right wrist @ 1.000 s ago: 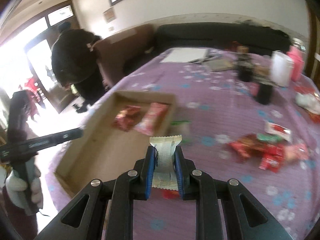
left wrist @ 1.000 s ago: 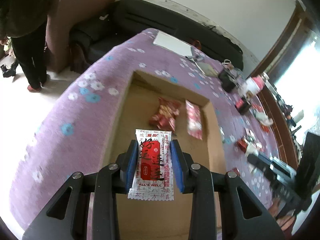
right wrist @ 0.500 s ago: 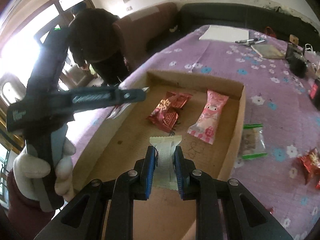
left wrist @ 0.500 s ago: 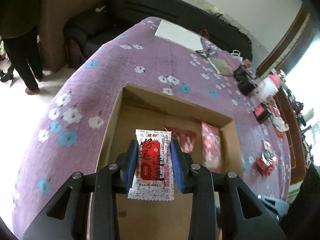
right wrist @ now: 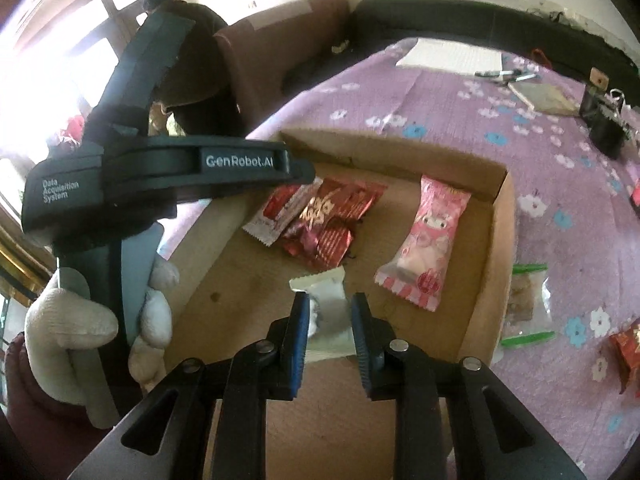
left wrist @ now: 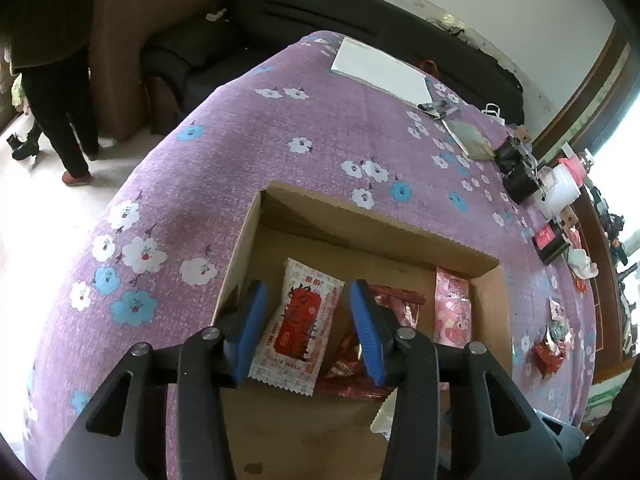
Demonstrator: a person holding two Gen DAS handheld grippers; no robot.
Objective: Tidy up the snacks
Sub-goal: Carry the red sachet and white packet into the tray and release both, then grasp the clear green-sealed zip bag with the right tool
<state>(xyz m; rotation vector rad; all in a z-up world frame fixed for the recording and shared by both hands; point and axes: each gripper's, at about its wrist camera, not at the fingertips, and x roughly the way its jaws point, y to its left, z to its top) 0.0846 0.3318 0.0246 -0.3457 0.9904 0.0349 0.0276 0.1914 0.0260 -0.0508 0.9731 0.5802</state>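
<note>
My left gripper [left wrist: 308,332] hangs over the cardboard box [left wrist: 360,224] with its jaws opening. The white-and-red snack packet [left wrist: 300,320] lies tilted between the blue pads, which no longer press on it. My right gripper [right wrist: 331,336] is also over the box [right wrist: 505,236], jaws opening, with a plain white packet [right wrist: 326,308] loose between its pads. On the box floor lie red foil packets [right wrist: 332,220] and a pink packet [right wrist: 426,240]. The right wrist view shows the left gripper [right wrist: 308,172] from the side, held by a gloved hand [right wrist: 72,320].
The box sits on a purple flowered tablecloth [left wrist: 280,132]. A clear green-edged packet [right wrist: 526,300] and red snacks [left wrist: 550,350] lie right of the box. White paper [left wrist: 380,68], black items and a white bottle [left wrist: 560,192] stand farther back. A person [left wrist: 48,60] stands by the sofa.
Both grippers came in over the box and lowered, then their jaws spread. The white-and-red packet has tilted and slipped from the left pads; the white packet sits loose between the right pads.
</note>
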